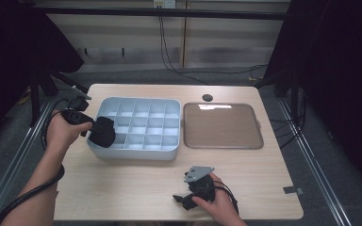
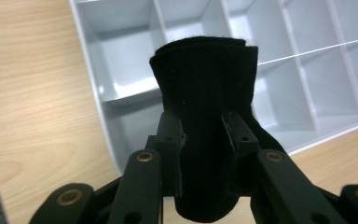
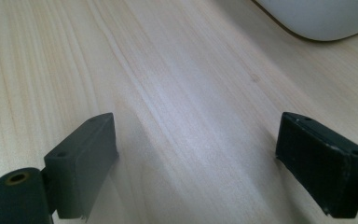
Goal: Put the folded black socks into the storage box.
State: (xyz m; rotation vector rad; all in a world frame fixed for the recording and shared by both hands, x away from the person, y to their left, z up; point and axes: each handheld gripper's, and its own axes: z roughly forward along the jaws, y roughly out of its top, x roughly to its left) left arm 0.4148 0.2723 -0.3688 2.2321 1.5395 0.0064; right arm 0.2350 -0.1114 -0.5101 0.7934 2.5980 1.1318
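A black folded cloth hangs over the near left corner of the grey divided box. My left gripper is shut on the cloth. In the left gripper view the cloth stands up between the jaws of my left gripper, above the box's left compartments. My right gripper rests low on the table near its front edge, held by a hand. In the right gripper view my right gripper stands open over bare wood with nothing between its fingers.
A brown flat tray lies right of the divided box. A small dark round hole sits near the table's far edge. The box's rounded corner shows at the top right of the right gripper view. Cables trail behind the table.
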